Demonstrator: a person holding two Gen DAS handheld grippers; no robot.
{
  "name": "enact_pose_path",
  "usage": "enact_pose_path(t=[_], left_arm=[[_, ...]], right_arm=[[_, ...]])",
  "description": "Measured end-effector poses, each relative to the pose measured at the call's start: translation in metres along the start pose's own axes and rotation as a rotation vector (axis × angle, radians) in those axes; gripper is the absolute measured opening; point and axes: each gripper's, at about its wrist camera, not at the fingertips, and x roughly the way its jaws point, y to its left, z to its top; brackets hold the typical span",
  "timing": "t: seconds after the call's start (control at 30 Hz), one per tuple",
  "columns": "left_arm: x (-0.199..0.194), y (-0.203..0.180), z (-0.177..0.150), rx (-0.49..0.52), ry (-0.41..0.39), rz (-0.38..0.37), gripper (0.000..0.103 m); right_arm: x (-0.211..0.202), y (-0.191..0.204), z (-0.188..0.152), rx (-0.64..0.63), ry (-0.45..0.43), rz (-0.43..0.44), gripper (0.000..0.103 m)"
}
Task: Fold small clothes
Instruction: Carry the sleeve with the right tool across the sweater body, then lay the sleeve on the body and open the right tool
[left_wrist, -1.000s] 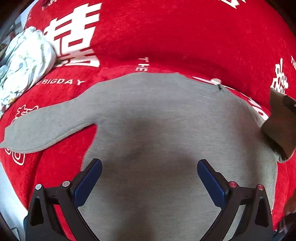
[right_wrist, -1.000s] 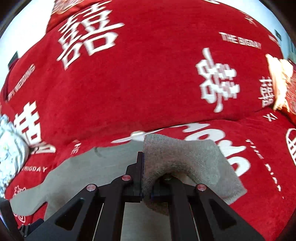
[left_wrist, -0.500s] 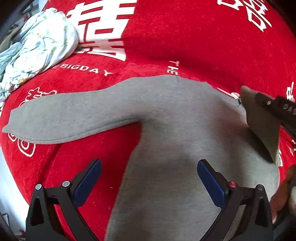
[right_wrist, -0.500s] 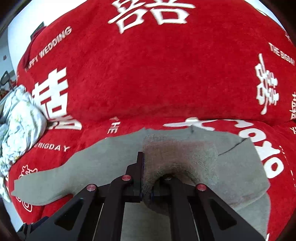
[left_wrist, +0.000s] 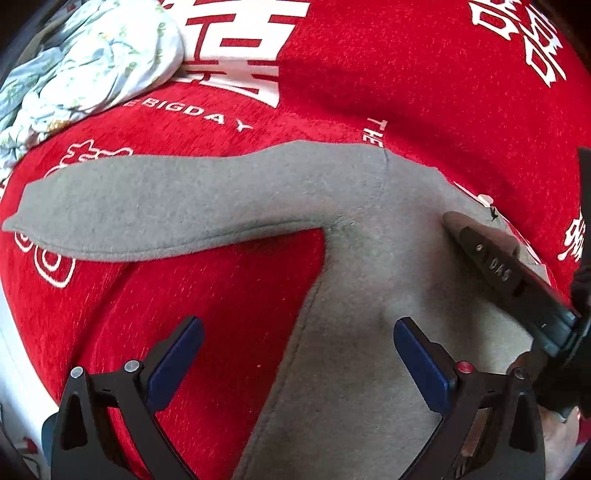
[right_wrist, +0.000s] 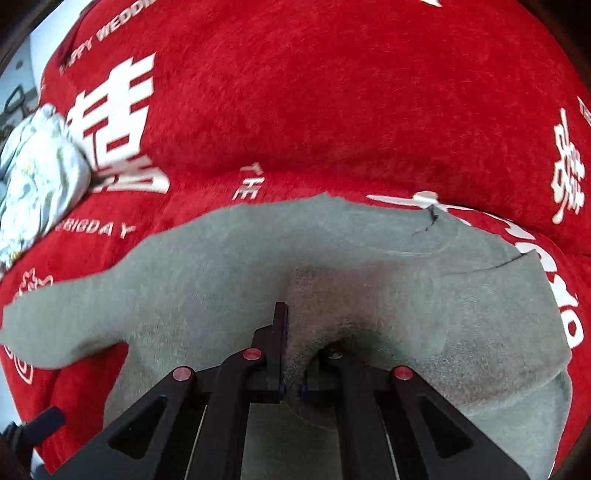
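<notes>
A small grey long-sleeved top (left_wrist: 369, 266) (right_wrist: 221, 277) lies flat on the red blanket. Its left sleeve (left_wrist: 166, 206) stretches out to the left. My right gripper (right_wrist: 291, 350) pinches the other sleeve (right_wrist: 406, 306), folded across the top's body and low over it. Its jaws are just beginning to open, with the cloth still pressed between the pads. From the left wrist view, that gripper (left_wrist: 491, 258) comes in from the right over the chest. My left gripper (left_wrist: 297, 325) hangs open and empty above the top's left side edge, below the armpit.
The red blanket (left_wrist: 406, 74) (right_wrist: 332, 92) with white characters covers the whole surface and rises at the back. A crumpled floral cloth (left_wrist: 92, 62) (right_wrist: 37, 184) lies at the far left. The blanket's edge drops off at the lower left (left_wrist: 11, 369).
My right gripper has carried the grey sleeve leftward and down over the top's body. My left gripper has shifted left, from over the chest to the top's side edge.
</notes>
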Motion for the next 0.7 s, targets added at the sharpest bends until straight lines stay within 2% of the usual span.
enact_pose_path(t=[0.07, 0.1, 0.13, 0.17, 0.2, 0.23, 0.43, 0.53, 0.7], left_arm=[[-0.001, 0.002, -0.002, -0.010, 0.001, -0.001, 0.103], [-0.001, 0.003, -0.003, -0.012, 0.000, -0.003, 0.103], [-0.002, 0.003, -0.003, -0.015, -0.002, -0.003, 0.103], [-0.002, 0.002, -0.003, -0.015, -0.002, -0.001, 0.103], [-0.003, 0.001, -0.004, -0.014, -0.004, -0.001, 0.103], [-0.004, 0.001, -0.004, -0.014, -0.006, -0.001, 0.103], [-0.006, -0.005, -0.004, -0.017, -0.018, -0.004, 0.103], [-0.003, -0.012, -0.007, 0.003, -0.015, 0.007, 0.103], [0.002, -0.020, -0.015, 0.022, 0.004, 0.020, 0.103]], right_arm=[[0.004, 0.004, -0.005, -0.020, 0.029, 0.022, 0.016], [0.005, 0.004, -0.007, -0.025, 0.044, 0.044, 0.028], [0.004, 0.004, -0.009, -0.028, 0.048, 0.074, 0.045], [0.000, 0.004, -0.011, -0.033, 0.043, 0.104, 0.053], [-0.006, 0.004, -0.012, -0.039, 0.033, 0.132, 0.070], [-0.011, 0.004, -0.013, -0.048, 0.023, 0.148, 0.077], [-0.056, -0.016, -0.003, -0.084, -0.079, 0.246, 0.077], [-0.075, -0.040, 0.001, -0.057, -0.147, 0.245, 0.081], [-0.042, -0.063, 0.010, 0.059, -0.054, 0.264, 0.081]])
